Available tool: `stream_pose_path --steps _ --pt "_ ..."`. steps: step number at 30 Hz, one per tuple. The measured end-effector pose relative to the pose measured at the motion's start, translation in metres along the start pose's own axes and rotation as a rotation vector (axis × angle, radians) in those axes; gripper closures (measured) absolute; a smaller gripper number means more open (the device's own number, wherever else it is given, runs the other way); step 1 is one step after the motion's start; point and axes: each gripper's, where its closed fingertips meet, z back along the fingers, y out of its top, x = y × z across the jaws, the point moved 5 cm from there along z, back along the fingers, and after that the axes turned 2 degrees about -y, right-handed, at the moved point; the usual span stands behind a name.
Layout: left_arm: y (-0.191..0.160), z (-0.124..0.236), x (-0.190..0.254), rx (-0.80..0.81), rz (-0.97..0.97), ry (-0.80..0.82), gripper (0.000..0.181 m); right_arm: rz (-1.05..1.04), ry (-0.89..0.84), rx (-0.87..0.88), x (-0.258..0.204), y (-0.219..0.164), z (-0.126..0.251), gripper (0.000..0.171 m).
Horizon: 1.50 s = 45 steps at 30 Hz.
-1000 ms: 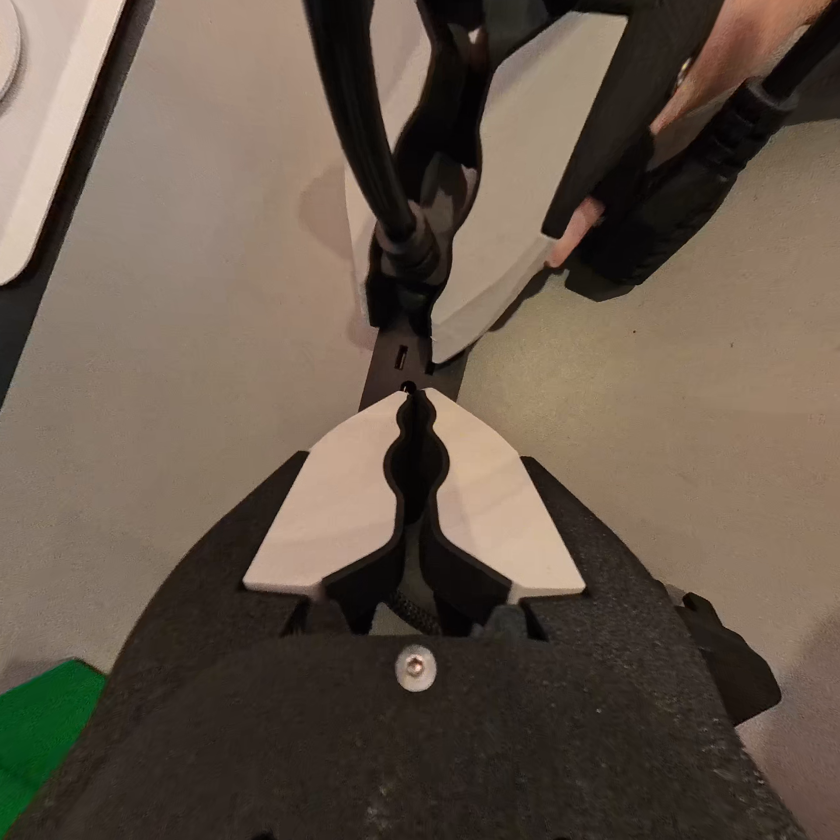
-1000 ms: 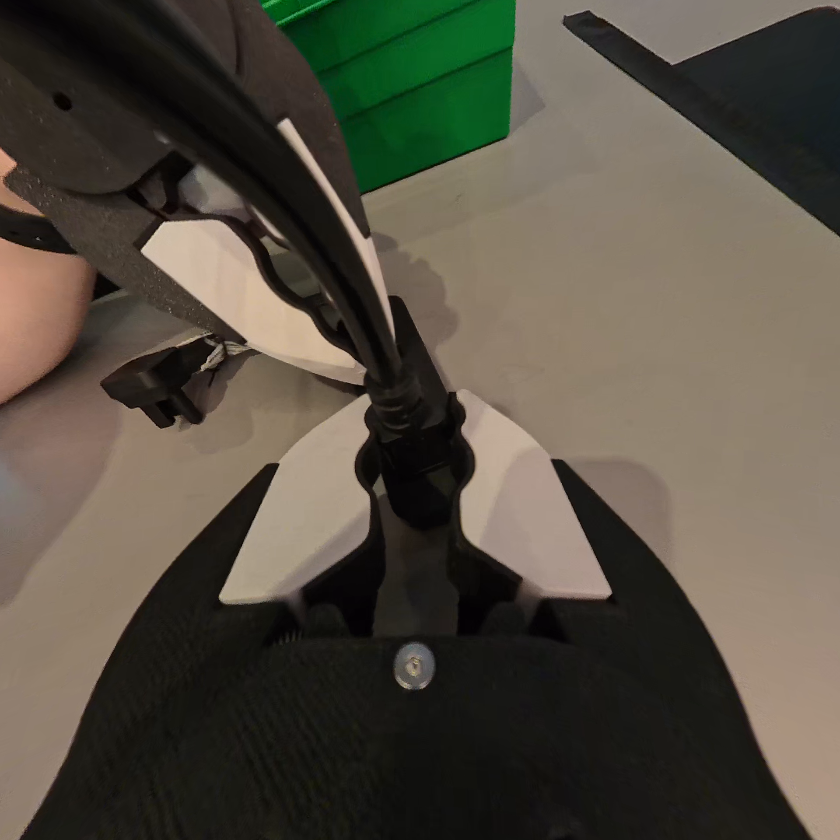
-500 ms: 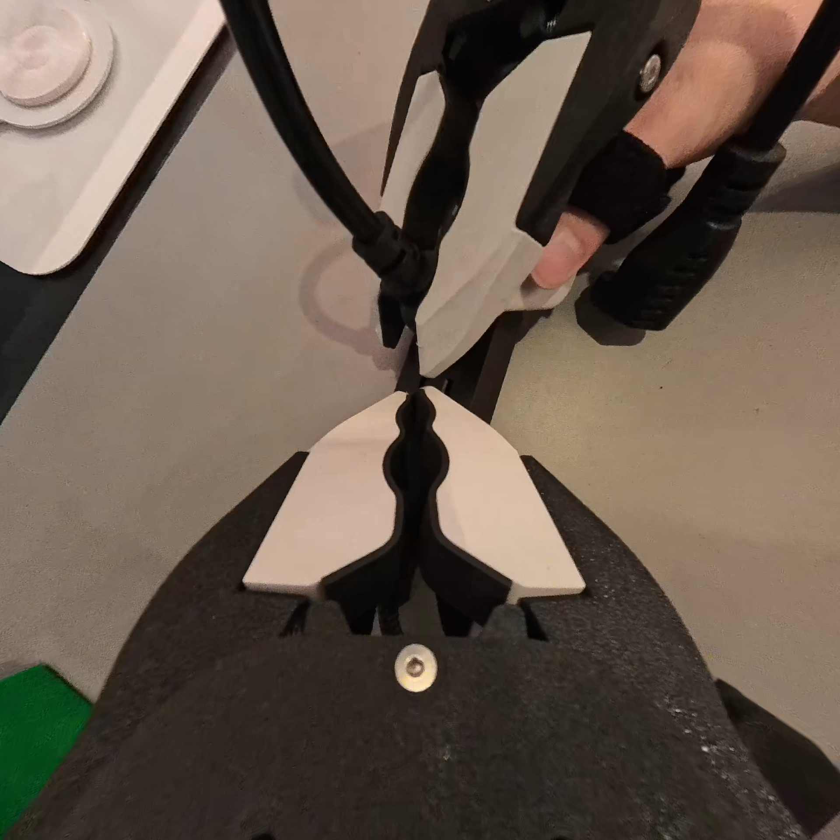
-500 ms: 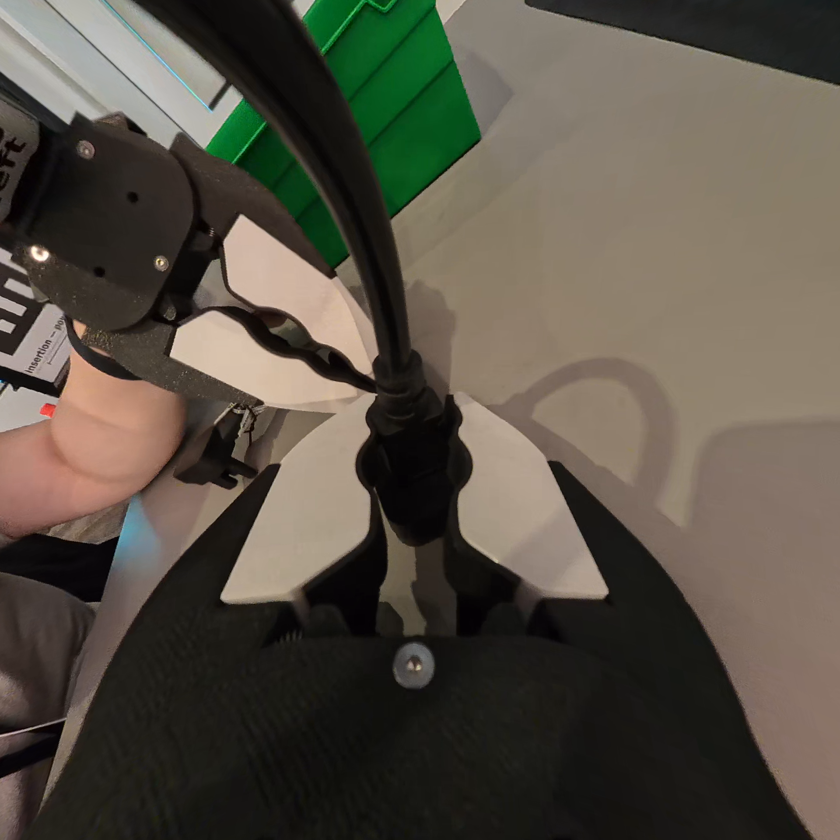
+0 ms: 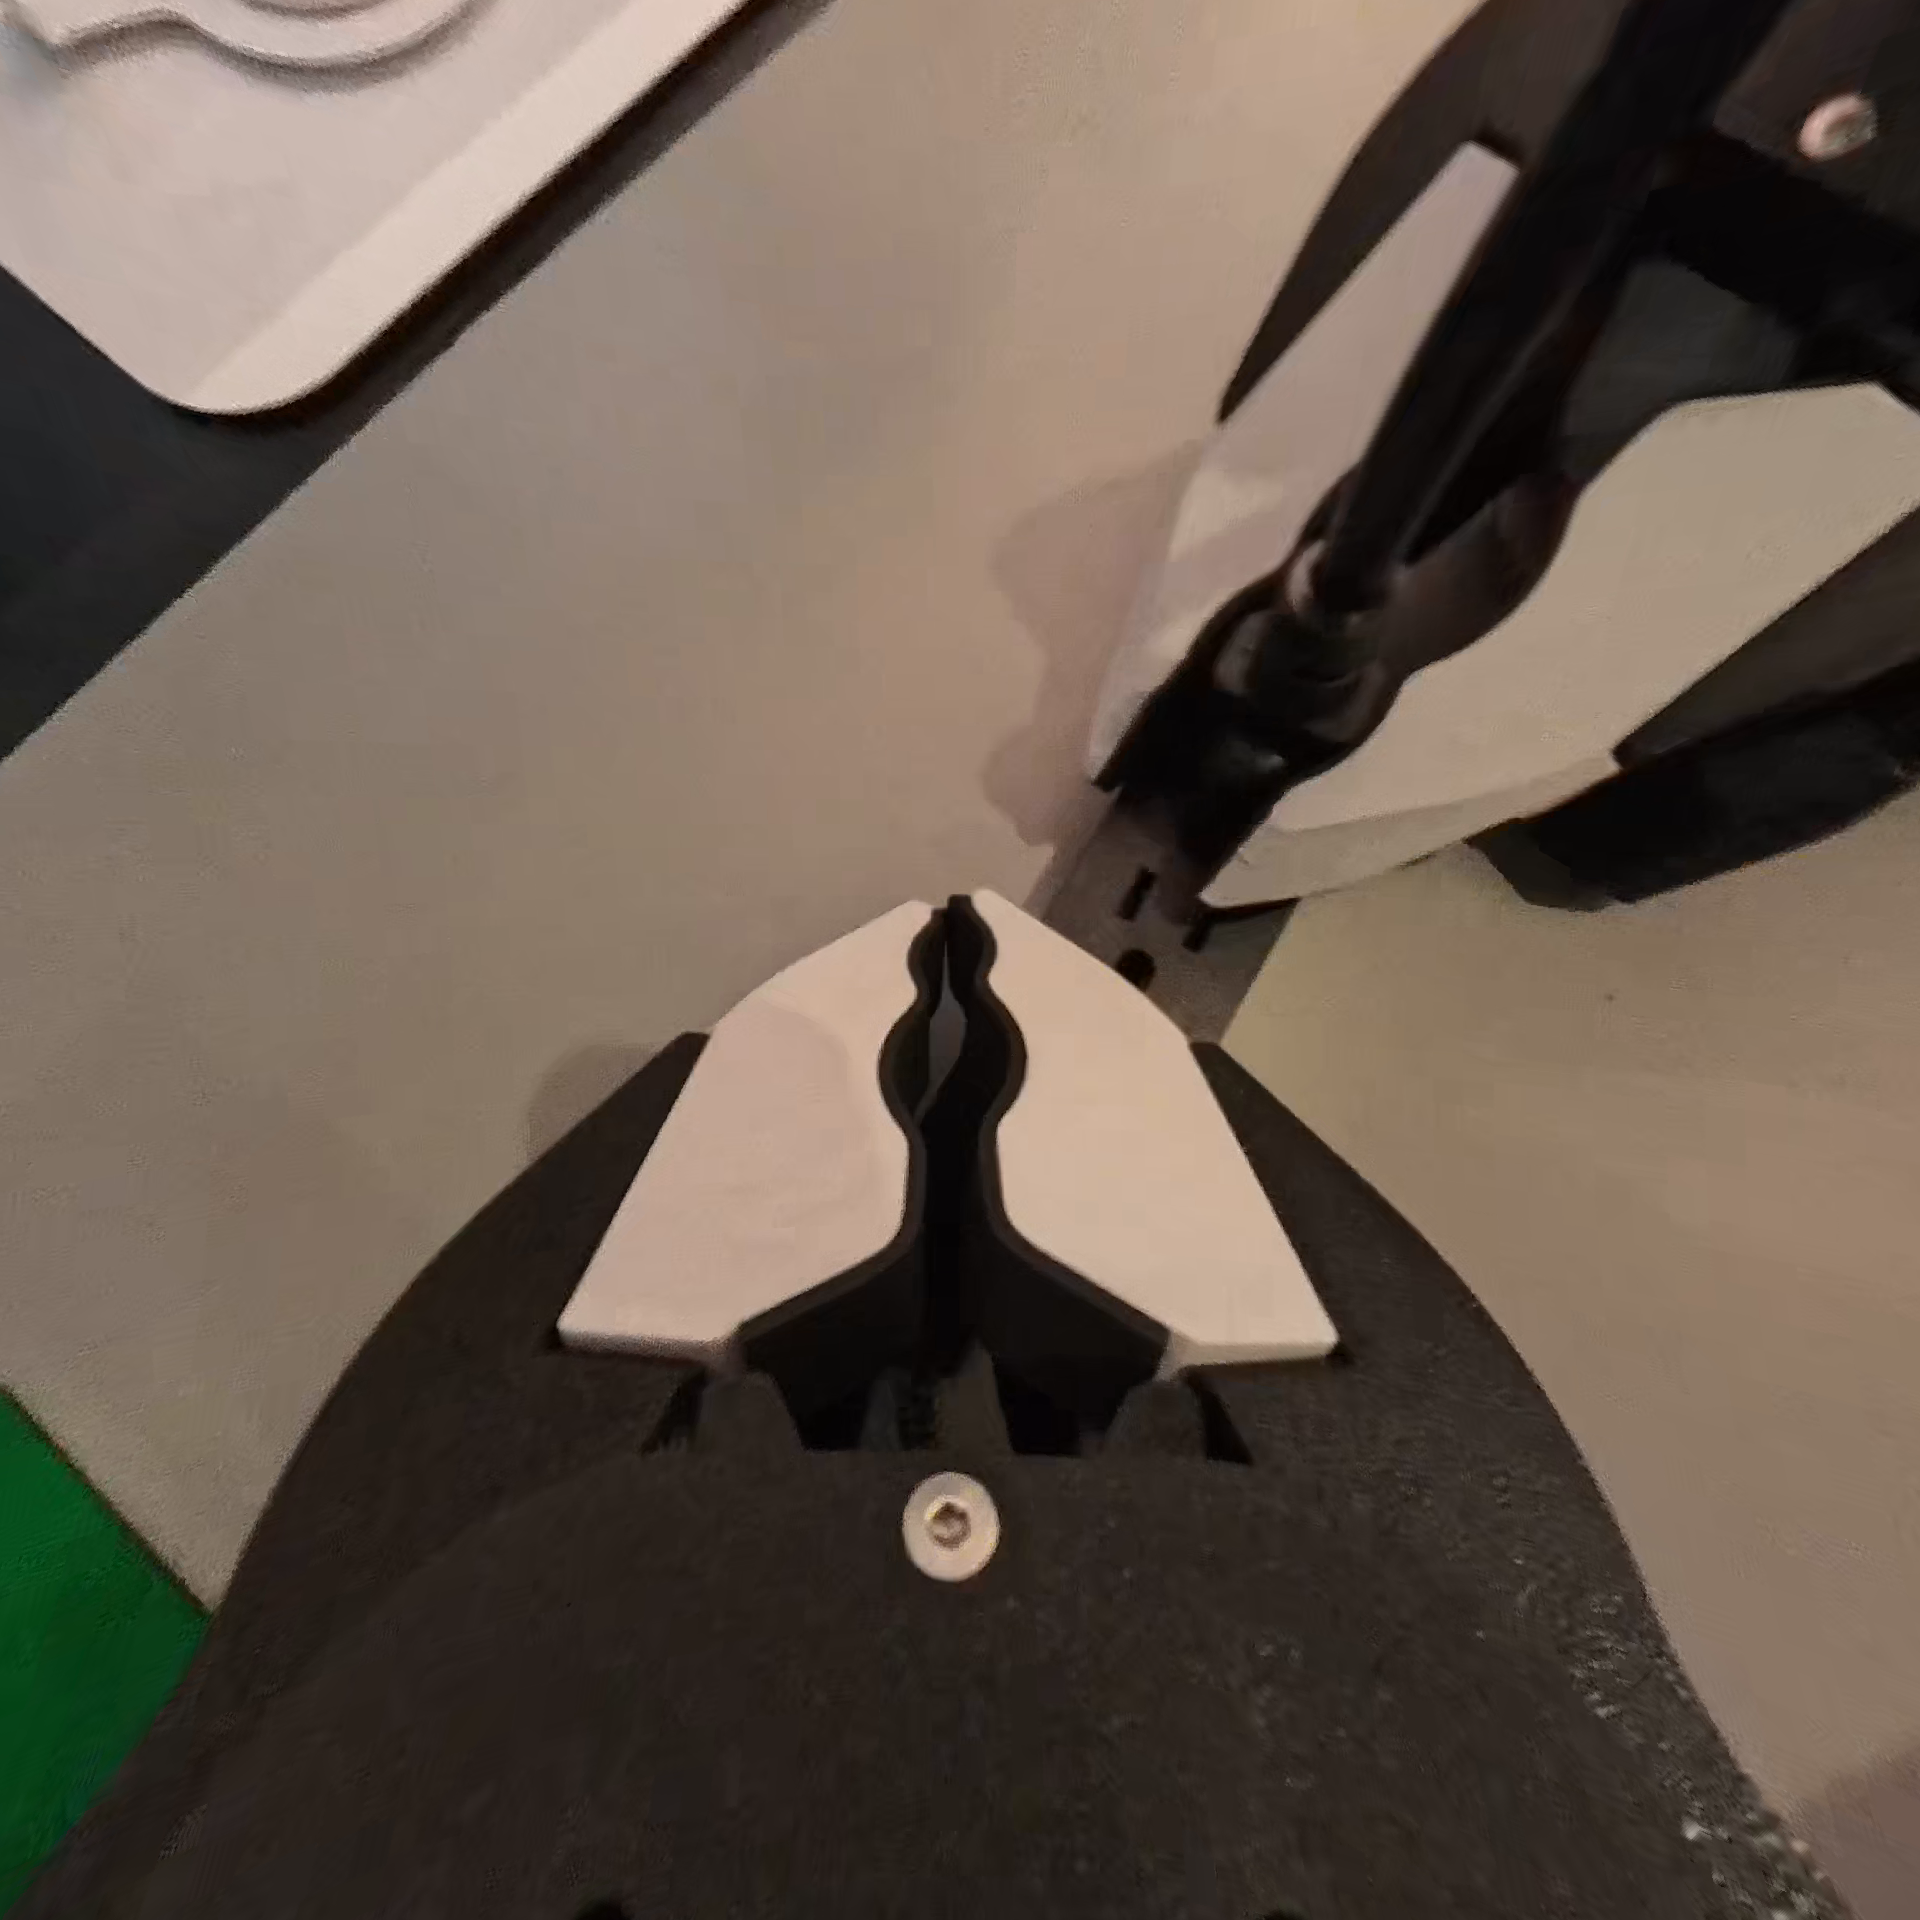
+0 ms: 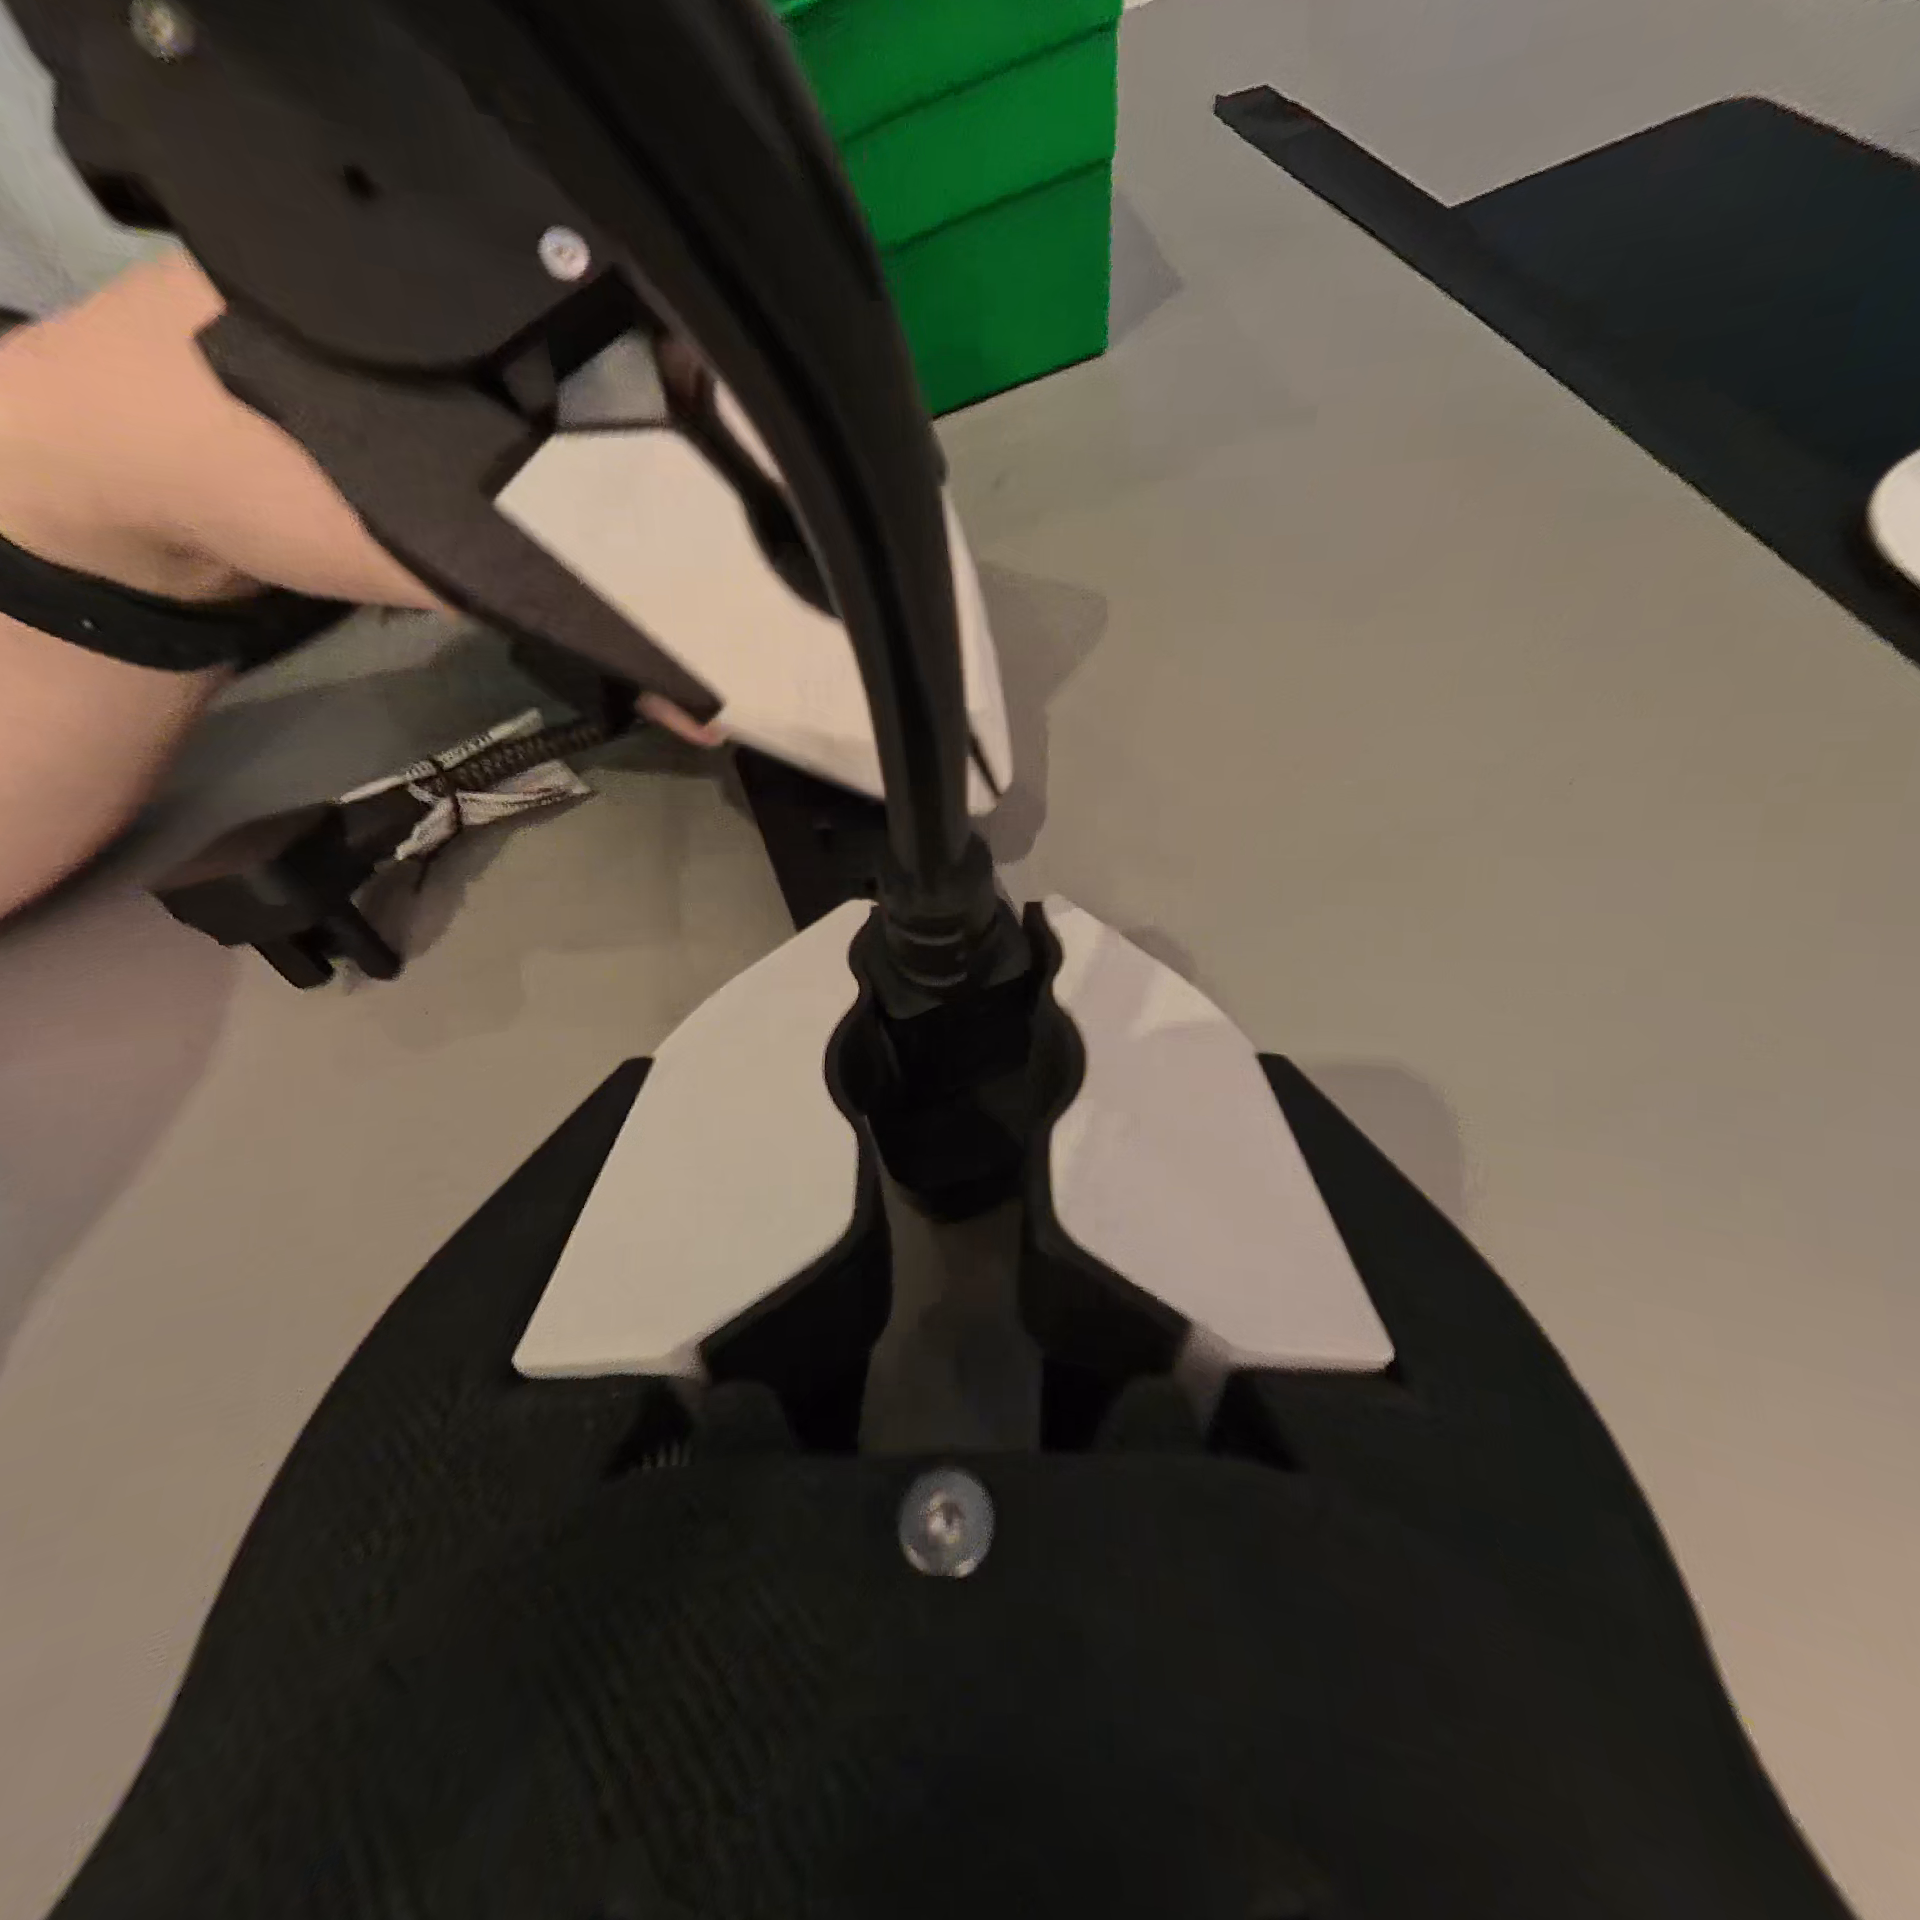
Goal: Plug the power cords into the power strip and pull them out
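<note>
A narrow black power strip (image 5: pixel 1153 920) lies on the grey table with one empty socket showing. My left gripper (image 5: pixel 951 914) is shut just over its near end, and the strip's braided cord (image 5: pixel 914 1403) shows between its fingers. My right gripper (image 6: pixel 956 914) is shut on the black plug (image 6: pixel 956 1049) of a power cord (image 6: pixel 831 436). It holds the plug upright against the strip (image 6: pixel 800 831). In the left wrist view the plug (image 5: pixel 1278 675) meets the strip just beyond the empty socket, and I cannot tell how deep it sits. The left gripper (image 6: pixel 977 769) shows close ahead in the right wrist view.
A green bin (image 6: pixel 987 208) stands behind the strip and shows in the left wrist view (image 5: pixel 73 1558). A black plug with white tags (image 6: pixel 281 914) lies at the left by a person's hand (image 6: pixel 114 468). A white board (image 5: pixel 260 208) and a black mat (image 6: pixel 1662 260) lie farther off. Both grippers' tips are close together, under 4 cm apart.
Half a second ago the right gripper held the plug lifted and tilted off the strip. Now the plug is down on the strip again. The left gripper stays shut and has turned left.
</note>
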Motion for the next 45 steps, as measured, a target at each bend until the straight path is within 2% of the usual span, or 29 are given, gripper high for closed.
stream_pose_path --steps 1,6,8,13,15,16,18,21,23,24,26,29,30,35,37,39,42,43,45 --pt "0.001 0.0 -0.004 0.037 0.014 0.023 0.181 0.018 -0.008 -0.007 0.0 0.0 0.0 0.145" --pt "-0.003 0.003 0.001 -0.088 0.029 -0.02 0.181 0.061 -0.031 -0.025 0.001 -0.001 0.002 0.145" --pt "0.004 0.004 0.005 -0.059 0.035 -0.035 0.181 0.095 -0.054 -0.04 0.002 -0.001 0.003 0.146" --pt "0.033 0.01 -0.008 0.331 0.072 0.149 0.181 0.103 -0.066 -0.019 0.002 -0.002 0.002 0.144" --pt "0.036 0.019 -0.013 0.414 0.085 0.183 0.181 0.109 -0.076 -0.021 0.0 0.0 -0.001 0.145" --pt "0.04 0.025 -0.013 0.473 0.103 0.177 0.181 0.121 -0.081 -0.025 -0.002 0.0 -0.002 0.145" --pt "0.042 0.032 -0.006 0.523 0.131 0.029 0.181 0.129 -0.084 -0.028 -0.004 0.001 -0.004 0.145" --pt "0.041 0.036 0.001 0.482 0.24 -0.222 0.181 0.122 -0.074 -0.022 -0.003 0.0 -0.004 0.145" --pt "0.032 0.036 0.014 0.279 0.246 -0.46 0.181 0.124 -0.075 -0.021 -0.002 0.0 -0.002 0.145" --pt "0.024 0.036 0.017 0.156 0.219 -0.497 0.18 0.125 -0.074 -0.021 -0.002 0.0 -0.002 0.145" --pt "0.01 0.029 0.012 -0.005 0.118 -0.367 0.17 0.125 -0.07 -0.02 -0.001 -0.001 -0.001 0.145" --pt "0.004 0.014 0.019 -0.04 -0.077 -0.296 0.167 0.153 -0.053 -0.023 0.0 -0.001 0.0 0.144" --pt "0.0 0.007 0.017 -0.085 -0.123 -0.257 0.16 0.156 -0.043 -0.023 0.0 -0.001 0.001 0.144" --pt "-0.003 0.003 0.023 -0.028 -0.366 -0.183 0.153 0.187 -0.025 -0.025 0.002 -0.003 0.004 0.144" --pt "-0.003 0.004 0.024 -0.033 -0.389 -0.165 0.151 0.214 -0.019 -0.026 0.001 -0.003 0.004 0.144" --pt "-0.006 0.003 0.026 -0.075 -0.379 -0.189 0.128 0.208 -0.01 -0.027 0.001 -0.003 0.004 0.144" --pt "-0.01 -0.002 0.024 -0.102 -0.401 -0.18 0.117 0.205 -0.002 -0.028 0.002 -0.003 0.004 0.144" --pt "-0.015 -0.006 0.017 -0.156 -0.408 -0.124 0.117 0.207 -0.002 -0.028 0.002 -0.003 0.004 0.144" --pt "-0.015 -0.01 0.02 -0.144 -0.363 -0.185 0.129 0.207 -0.001 -0.027 0.002 -0.003 0.004 0.144"
